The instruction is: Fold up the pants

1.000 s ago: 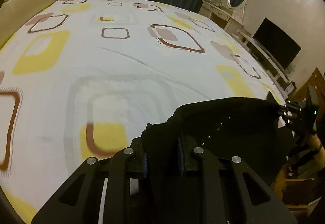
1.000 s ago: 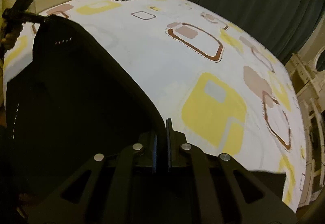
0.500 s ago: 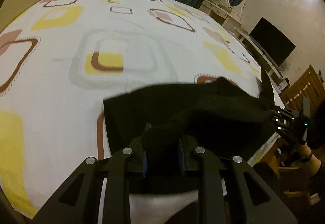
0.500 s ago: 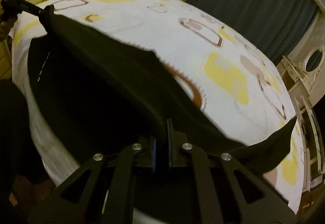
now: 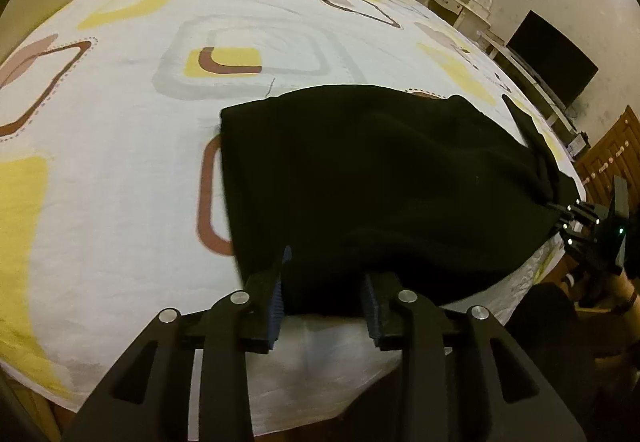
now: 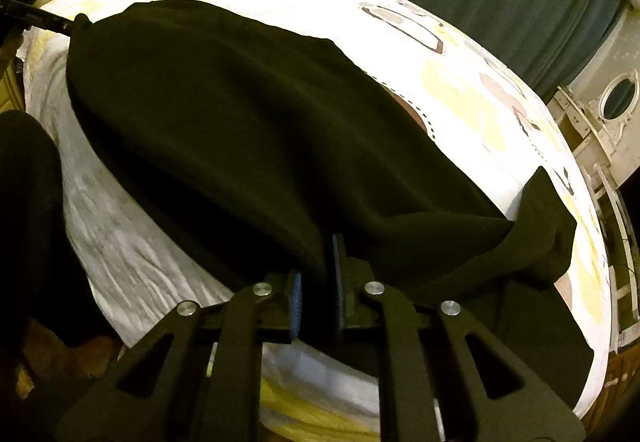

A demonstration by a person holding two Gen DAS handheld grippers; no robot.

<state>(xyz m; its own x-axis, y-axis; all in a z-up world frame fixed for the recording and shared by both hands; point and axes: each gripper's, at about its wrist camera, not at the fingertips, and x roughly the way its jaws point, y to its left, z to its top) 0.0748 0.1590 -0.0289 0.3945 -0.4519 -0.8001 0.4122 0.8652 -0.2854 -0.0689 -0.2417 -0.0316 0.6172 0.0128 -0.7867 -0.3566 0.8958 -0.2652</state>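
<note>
Spreading black pants (image 5: 380,181) over bed (image 5: 120,161) near its edge. Left tongs (image 5: 324,294) fairly wide around fabric, right tongs (image 6: 318,282) narrow, pinching cloth. Risking left corner slipping (loose grip), one leg (image 6: 548,226) bunching, hem sliding off edge.

No readable text, label or number anywhere — only patterned shapes.
</note>
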